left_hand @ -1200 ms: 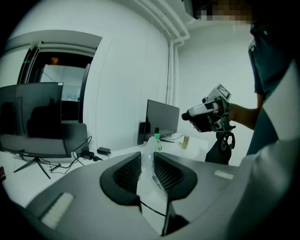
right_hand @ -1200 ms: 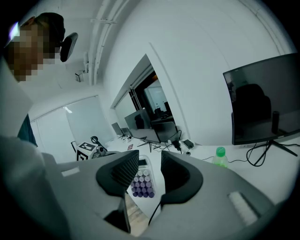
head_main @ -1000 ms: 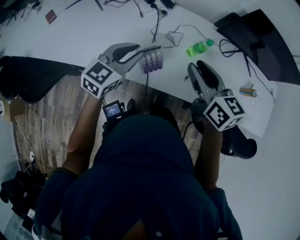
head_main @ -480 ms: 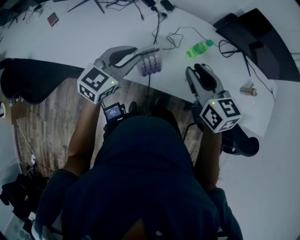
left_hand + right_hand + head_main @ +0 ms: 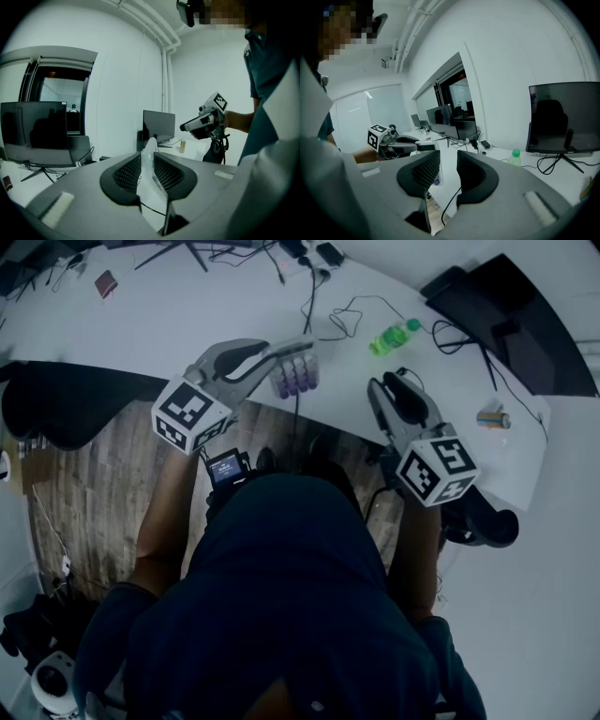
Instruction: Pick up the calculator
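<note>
The calculator (image 5: 294,372) is off the table (image 5: 187,324). It hangs to the left of the green bottle (image 5: 392,337) and nearer the person than it, about over the table's near edge. The left gripper (image 5: 302,345) has its jaws closed on the calculator, pinching it by a thin edge (its own view shows the calculator edge-on as a pale sliver between the pads). Most of the body hangs below the grip. The right gripper (image 5: 396,390) is on the person's side of the bottle, close to it, with its jaws apart and nothing between them.

The lift looks done, but I judge the hold to be the weak point. With so narrow a pinch the calculator could pivot or slide out if the hand swings or rolls. Left of the bottle, where it hangs, a drop might miss the table and hit the wooden floor (image 5: 94,474).
</note>
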A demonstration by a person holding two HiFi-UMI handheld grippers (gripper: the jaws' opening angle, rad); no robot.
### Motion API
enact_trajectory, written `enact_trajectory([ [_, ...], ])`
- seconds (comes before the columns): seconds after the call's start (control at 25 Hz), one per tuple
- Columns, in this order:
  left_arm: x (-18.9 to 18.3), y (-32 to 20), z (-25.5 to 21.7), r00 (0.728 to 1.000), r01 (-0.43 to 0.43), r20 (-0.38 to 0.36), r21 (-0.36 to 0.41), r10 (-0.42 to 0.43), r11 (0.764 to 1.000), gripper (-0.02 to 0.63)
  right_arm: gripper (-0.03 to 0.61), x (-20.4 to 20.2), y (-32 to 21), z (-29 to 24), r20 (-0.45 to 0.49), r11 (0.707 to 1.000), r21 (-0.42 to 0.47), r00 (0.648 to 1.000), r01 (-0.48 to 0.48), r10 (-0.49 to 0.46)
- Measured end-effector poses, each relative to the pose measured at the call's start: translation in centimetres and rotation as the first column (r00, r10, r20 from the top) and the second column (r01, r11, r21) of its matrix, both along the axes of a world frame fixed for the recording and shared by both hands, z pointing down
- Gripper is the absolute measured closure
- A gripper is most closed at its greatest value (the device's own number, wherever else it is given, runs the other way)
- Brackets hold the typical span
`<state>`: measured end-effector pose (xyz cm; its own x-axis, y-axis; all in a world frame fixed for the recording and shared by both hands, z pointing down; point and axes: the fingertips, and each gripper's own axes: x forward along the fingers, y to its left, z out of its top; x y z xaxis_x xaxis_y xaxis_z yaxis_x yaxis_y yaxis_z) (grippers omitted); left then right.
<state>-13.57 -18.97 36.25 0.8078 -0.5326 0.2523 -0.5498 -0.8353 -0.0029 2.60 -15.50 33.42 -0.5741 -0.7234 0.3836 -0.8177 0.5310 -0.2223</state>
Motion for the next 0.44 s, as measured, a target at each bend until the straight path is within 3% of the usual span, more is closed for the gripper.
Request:
enact_trajectory([
  [0.44,0.6,1.5,0.1,1.000,-0.008,0.007,0.000,0.008,1.000,0.535,0.454,0.7,1.8,0.2,0.004,1.000,-0.008,1.000,-0.006,0.006],
])
